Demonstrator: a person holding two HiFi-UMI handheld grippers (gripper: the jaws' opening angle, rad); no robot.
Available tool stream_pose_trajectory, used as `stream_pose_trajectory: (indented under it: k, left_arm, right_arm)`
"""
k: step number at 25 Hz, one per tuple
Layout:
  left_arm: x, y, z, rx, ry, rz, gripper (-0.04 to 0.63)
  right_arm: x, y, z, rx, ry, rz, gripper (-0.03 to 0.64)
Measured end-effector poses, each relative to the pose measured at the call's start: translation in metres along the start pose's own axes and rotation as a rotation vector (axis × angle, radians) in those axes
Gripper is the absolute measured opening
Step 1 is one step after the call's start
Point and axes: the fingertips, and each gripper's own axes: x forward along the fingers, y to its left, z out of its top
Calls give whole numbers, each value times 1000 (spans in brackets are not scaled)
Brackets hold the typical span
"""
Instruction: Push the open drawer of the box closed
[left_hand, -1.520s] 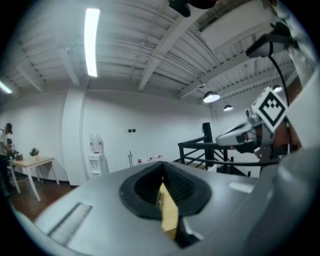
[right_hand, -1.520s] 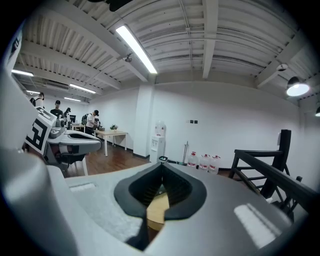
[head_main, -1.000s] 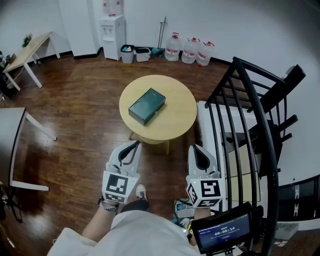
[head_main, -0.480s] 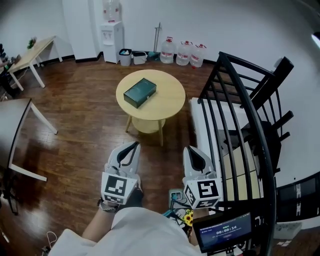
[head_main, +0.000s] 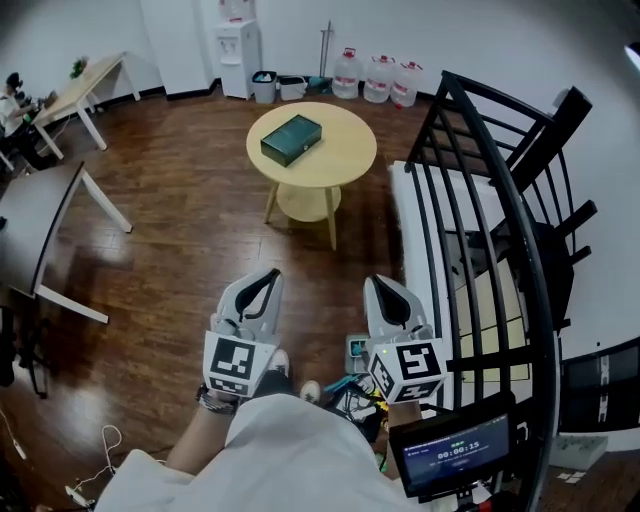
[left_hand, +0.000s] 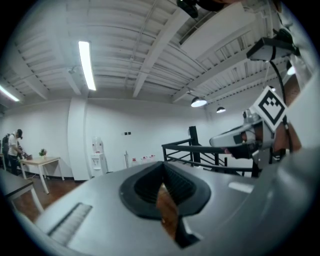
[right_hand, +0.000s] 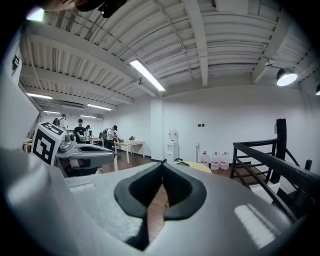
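Note:
A dark green flat box (head_main: 291, 139) lies on a round wooden table (head_main: 340, 160) in the upper middle of the head view. At this distance its drawer cannot be made out. Both grippers are held side by side low in the head view, well short of the table over the wooden floor. My left gripper (head_main: 267, 277) is shut with nothing in it, jaws together (left_hand: 161, 169). The right gripper (head_main: 379, 284) is also shut and empty (right_hand: 162, 167). The table's yellow edge (right_hand: 194, 165) shows just past the right jaws.
A black metal railing (head_main: 480, 200) runs along the right, with a white bench (head_main: 425, 240) beside it. A water cooler (head_main: 240, 45), bins and water bottles (head_main: 378, 78) line the far wall. Desks (head_main: 85, 90) stand at the left. Cables (head_main: 355, 385) lie by my feet.
The table with the box has slid up the head view and looks smaller and farther off. Both grippers keep their places in the view, still shut.

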Motion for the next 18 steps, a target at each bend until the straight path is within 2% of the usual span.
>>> stream_pose_trajectory:
  k: [8,18]
  left_arm:
    - [-23,-1,3,8,-8,-20,8]
    - [-31,15,14,26,-40,-42,8]
  right_arm:
    - [-16,25,7,19,-26,16,5]
    - [-14,48,25,-34,-47,0,3]
